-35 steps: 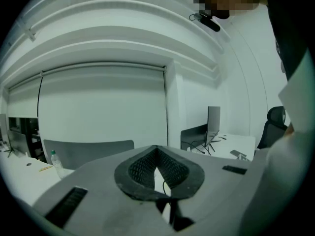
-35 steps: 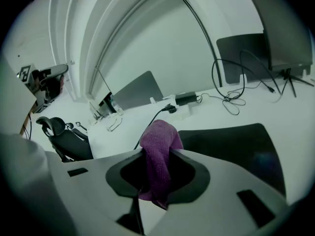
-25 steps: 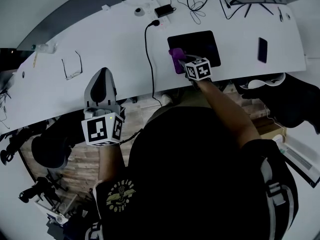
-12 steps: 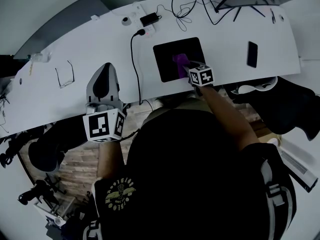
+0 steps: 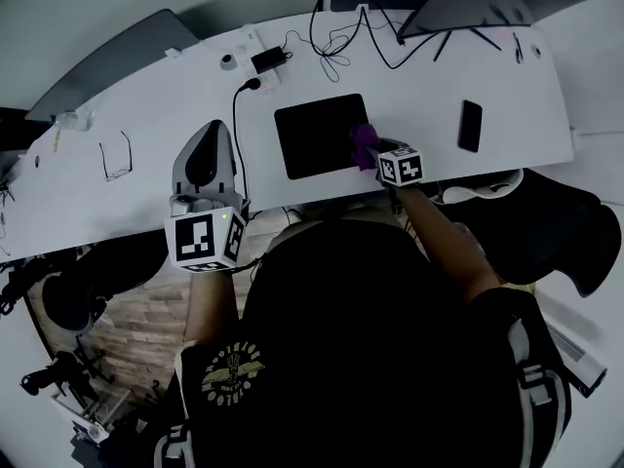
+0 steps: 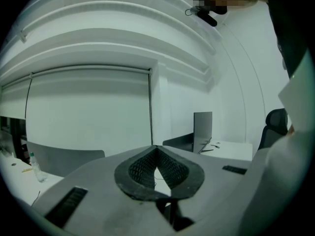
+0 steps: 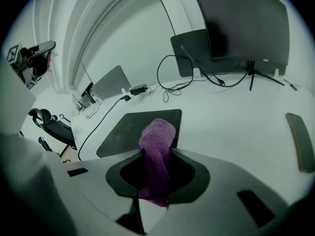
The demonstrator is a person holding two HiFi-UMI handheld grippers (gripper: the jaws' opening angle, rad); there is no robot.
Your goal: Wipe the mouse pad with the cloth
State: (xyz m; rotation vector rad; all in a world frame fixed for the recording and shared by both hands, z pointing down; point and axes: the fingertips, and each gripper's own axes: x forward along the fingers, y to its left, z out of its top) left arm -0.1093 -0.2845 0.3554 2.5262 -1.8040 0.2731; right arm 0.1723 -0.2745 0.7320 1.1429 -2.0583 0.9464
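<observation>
I've got the right gripper [image 7: 156,154] clamped on the cloth [image 5: 364,142] over the mouse pad [image 5: 312,136], mid-frame; left gripper [image 6: 156,149] pinched together, empty.

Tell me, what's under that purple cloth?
The right edge of the black mouse pad, which lies on the white desk. The right tool pinches the cloth. The spot directly beneath the cloth is covered, so contact can't be seen.

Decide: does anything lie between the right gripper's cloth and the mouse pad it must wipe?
Nothing visible does. The cloth, clamped in the right gripper, is at the right edge of the bare mouse pad.
</observation>
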